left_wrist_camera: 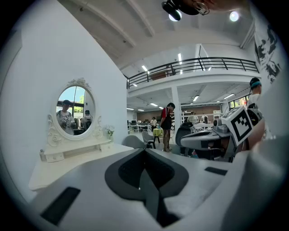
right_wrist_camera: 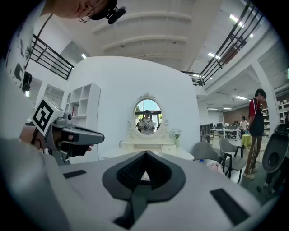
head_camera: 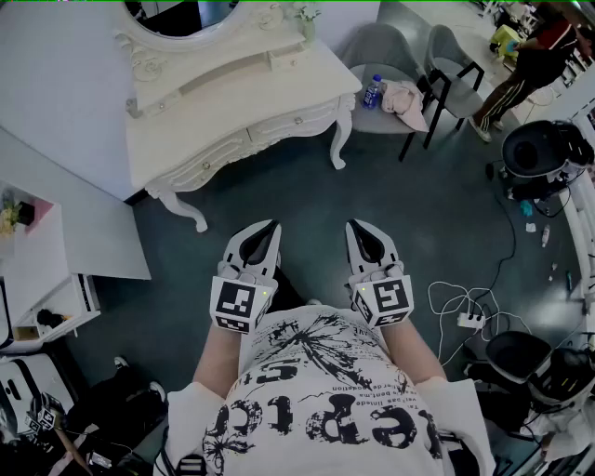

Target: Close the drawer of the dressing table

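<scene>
Left gripper and right gripper both pinched shut on nothing; dressing table drawer sits well ahead, off left, nearer the left one.

On a dark teal floor, a white carved dressing table is stood at eleven o'clock, a grey chair at one, and white coiled cables are strewn at four.

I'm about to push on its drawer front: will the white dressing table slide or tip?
Probably not slide: the dressing table seems to back onto the white wall. Its slim curved legs suggest some wobble, so the small flower vase on top may rock.
</scene>
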Tool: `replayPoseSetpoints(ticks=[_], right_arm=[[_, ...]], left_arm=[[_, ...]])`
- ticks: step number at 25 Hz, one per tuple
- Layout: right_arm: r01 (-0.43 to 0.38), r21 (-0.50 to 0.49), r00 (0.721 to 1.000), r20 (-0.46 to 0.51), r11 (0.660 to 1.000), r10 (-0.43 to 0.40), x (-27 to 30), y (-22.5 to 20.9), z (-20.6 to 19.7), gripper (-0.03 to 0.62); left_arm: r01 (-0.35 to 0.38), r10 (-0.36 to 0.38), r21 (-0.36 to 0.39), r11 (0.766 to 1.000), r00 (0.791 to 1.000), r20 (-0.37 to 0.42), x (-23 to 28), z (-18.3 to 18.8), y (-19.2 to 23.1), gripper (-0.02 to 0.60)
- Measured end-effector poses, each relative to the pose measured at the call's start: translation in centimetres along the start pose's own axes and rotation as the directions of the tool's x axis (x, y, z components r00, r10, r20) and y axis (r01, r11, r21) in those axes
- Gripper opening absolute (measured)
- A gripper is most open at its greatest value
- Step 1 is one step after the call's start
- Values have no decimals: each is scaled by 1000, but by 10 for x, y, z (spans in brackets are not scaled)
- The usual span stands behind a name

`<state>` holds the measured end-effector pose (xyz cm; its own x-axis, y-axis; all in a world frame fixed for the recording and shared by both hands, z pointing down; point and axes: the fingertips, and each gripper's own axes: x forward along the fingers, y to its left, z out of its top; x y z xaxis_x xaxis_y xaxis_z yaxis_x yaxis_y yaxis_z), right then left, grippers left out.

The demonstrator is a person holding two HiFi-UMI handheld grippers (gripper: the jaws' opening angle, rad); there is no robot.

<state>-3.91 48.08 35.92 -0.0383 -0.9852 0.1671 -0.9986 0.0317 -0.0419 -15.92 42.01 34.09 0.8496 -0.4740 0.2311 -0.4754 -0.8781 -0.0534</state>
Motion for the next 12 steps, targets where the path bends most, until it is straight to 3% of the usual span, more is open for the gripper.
replayPoseSetpoints(ticks=[12], right_arm=[[28, 41, 1000, -7, 999, -28, 10, -13, -6, 17]], left_arm=[[39, -40, -35, 999, 999, -8, 16, -3, -1, 20]])
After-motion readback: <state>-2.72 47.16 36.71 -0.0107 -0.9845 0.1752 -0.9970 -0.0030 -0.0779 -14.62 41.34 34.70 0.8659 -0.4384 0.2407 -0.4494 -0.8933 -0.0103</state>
